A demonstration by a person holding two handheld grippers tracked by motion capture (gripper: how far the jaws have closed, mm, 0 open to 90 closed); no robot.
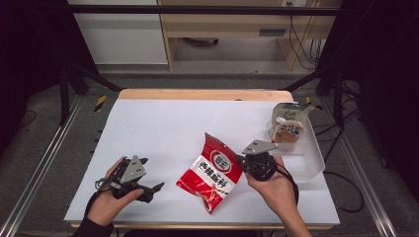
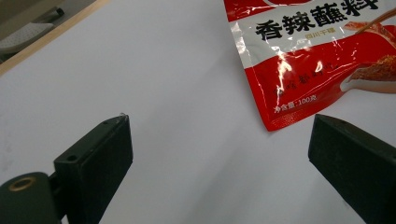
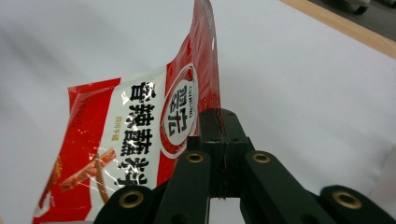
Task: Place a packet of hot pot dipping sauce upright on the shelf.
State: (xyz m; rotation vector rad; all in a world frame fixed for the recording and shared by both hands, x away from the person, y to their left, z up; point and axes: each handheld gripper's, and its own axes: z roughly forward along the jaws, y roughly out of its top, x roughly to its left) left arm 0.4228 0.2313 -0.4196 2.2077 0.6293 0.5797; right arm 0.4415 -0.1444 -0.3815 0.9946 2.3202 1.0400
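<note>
Your right gripper (image 3: 219, 140) is clamped on the red sauce packet's (image 1: 211, 173) side edge near the table's (image 1: 163, 123) front edge, likely to carry it, while your left gripper (image 1: 148, 177) waits with jaws spread apart.

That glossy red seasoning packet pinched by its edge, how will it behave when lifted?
The glossy red seasoning packet probably flops: it bends away from the right gripper that pinches its edge. Its shiny film looks slippery, so it may slide out. It seems light, since a thin edge grip raises it.
</note>
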